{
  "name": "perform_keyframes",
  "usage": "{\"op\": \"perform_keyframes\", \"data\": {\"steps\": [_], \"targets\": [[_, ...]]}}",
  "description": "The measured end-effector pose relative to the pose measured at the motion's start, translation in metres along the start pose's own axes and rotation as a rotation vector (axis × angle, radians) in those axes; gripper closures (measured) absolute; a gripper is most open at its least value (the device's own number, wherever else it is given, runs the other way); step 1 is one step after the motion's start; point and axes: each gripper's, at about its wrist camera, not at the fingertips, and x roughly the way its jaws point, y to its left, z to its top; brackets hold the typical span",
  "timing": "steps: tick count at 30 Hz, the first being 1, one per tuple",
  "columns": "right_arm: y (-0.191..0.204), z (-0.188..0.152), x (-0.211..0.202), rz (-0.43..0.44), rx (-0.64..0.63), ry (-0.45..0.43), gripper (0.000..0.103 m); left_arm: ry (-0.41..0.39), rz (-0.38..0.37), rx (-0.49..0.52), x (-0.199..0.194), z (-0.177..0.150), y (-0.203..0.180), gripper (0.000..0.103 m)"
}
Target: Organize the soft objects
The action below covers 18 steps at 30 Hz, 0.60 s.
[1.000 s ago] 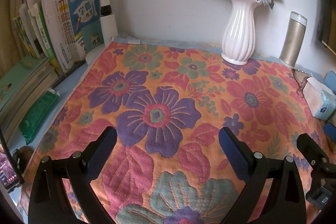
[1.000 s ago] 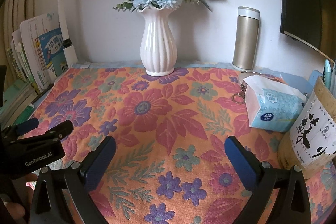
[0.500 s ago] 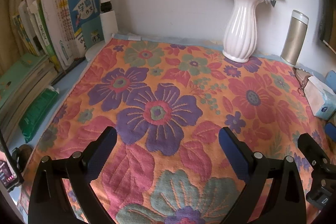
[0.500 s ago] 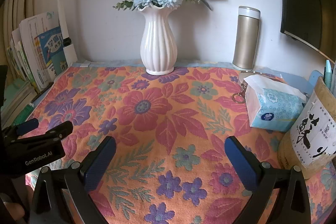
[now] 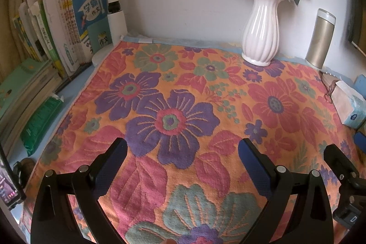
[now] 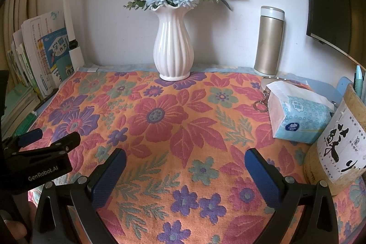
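1. Cloth (image 5: pixel 183 111) spread flat over the desk, under the vase (image 5: pixel 260 33) at the back edge.
2. Likely light, limp, prone to bunching; best pinched at a near edge or corner.
3. Left gripper (image 5: pixel 183 152) spread wide, empty, above the cloth.
4. Right gripper (image 6: pixel 185 161) likewise wide, empty.
5. Tissue pack (image 6: pixel 299 120) resting on the cloth's right side.

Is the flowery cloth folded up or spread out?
Spread out. The floral cloth lies flat across the desk, its pattern unbroken, with the white vase standing on its far edge.
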Motion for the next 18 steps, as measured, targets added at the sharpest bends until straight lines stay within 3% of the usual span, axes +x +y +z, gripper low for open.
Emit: {"op": "perform_keyframes", "data": {"steps": [18], "targets": [[-0.0005,0.0001,0.0005,0.001,-0.001,0.001,0.000,0.007,0.000,0.012,0.0005,0.0002,-0.0023,0.005]]}}
